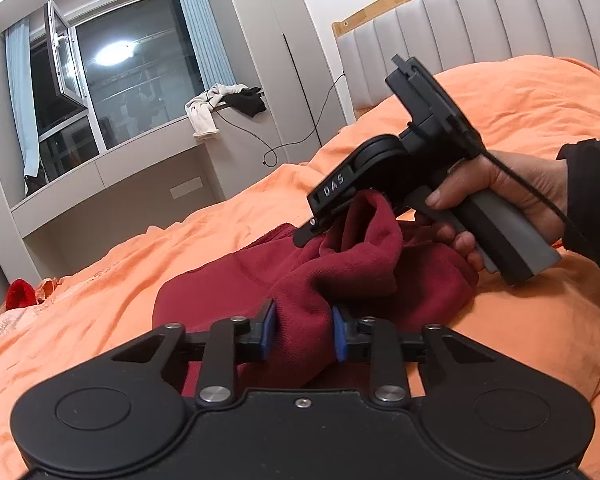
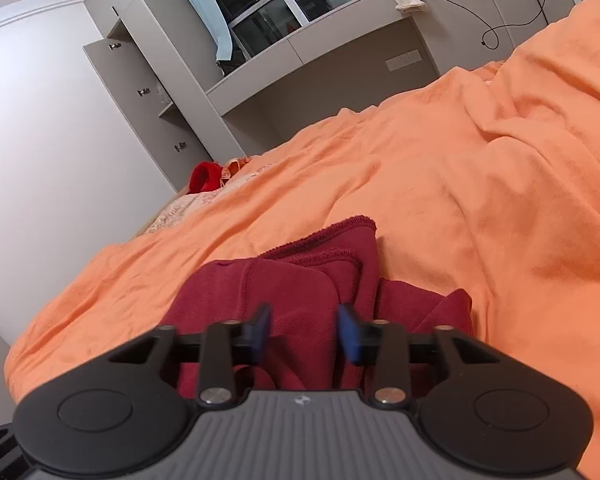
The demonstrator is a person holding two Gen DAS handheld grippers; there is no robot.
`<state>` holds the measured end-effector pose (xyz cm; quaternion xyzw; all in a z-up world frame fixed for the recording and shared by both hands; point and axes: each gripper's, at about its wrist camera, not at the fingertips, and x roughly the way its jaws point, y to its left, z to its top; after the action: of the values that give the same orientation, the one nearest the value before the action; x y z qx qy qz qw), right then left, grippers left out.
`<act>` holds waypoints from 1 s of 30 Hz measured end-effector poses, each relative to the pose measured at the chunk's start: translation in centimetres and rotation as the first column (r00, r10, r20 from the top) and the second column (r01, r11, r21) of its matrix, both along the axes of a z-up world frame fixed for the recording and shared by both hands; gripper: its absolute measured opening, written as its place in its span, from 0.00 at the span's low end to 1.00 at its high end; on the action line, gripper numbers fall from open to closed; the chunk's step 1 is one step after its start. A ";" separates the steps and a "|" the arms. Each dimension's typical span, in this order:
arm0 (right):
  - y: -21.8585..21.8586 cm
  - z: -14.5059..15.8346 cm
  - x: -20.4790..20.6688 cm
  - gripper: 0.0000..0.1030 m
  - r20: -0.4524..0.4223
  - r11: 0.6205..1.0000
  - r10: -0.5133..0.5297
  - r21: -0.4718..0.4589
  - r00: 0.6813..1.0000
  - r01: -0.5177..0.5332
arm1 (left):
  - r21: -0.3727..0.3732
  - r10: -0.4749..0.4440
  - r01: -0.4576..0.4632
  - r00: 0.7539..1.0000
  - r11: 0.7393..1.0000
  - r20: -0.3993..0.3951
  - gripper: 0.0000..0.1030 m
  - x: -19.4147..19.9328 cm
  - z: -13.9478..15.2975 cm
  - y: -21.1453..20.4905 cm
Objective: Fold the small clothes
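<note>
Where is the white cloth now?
In the left wrist view, upper middle, the white cloth hangs over the window ledge, beside a black cloth.

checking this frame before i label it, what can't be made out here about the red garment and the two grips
- What kind of garment the dark red garment is: bunched in both views.
- Right gripper hold: right wrist view blurs its blue pads; left wrist view hides the tips in cloth.
- Garment's near edge: left gripper body covers it, left wrist view.
</note>
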<state>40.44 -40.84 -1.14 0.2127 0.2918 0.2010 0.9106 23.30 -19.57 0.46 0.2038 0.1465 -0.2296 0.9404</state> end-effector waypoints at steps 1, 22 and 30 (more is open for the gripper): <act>0.1 0.0 0.0 0.21 0.000 1.000 -0.006 -0.008 1.000 0.006 | 0.000 -0.001 0.001 1.000 1.000 0.003 0.26 -0.1 0.0 0.0; -4.8 3.9 -4.4 0.06 0.150 0.994 -0.102 -0.011 0.983 0.105 | 0.029 -0.086 0.085 0.995 0.996 0.053 0.16 -1.4 0.2 -2.7; -6.1 2.3 -5.3 0.06 0.121 0.988 -0.138 -0.051 0.983 0.145 | 0.072 -0.122 0.120 0.992 0.990 0.021 0.15 -1.5 -1.5 -4.5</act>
<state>35.09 -46.90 1.21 0.1933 0.2278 0.1390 0.9441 21.84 -24.08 -1.06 0.2482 0.1297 -0.2783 0.9188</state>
